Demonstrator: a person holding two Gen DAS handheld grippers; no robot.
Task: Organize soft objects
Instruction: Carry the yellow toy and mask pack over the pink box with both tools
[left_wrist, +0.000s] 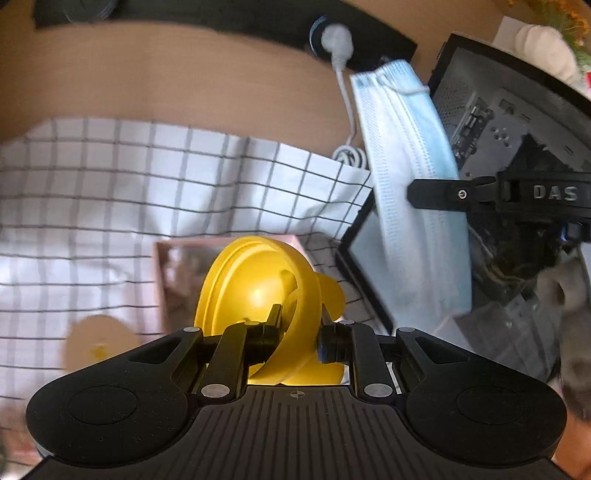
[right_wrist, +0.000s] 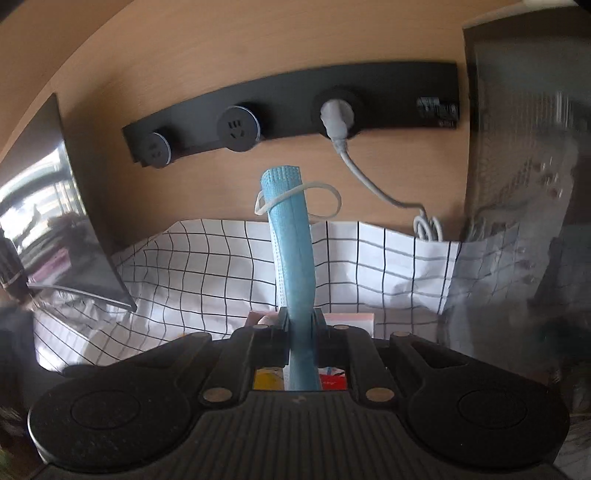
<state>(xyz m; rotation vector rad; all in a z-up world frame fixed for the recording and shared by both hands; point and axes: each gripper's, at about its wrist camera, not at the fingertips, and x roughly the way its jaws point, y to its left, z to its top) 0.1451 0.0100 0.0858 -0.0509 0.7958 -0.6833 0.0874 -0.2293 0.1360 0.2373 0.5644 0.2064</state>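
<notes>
Holding both things above the checked cloth (left_wrist: 110, 206), your right gripper (right_wrist: 301, 328) pinched the face mask (right_wrist: 291, 251) upright while your left gripper (left_wrist: 295, 328) clamped the yellow toy (left_wrist: 258, 288); the limp mask could slip out, since only its lower end was gripped.

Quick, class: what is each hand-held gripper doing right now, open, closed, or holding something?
Left hand-held gripper: closed on a yellow rubber duck.
Right hand-held gripper: closed on a blue face mask.
</notes>
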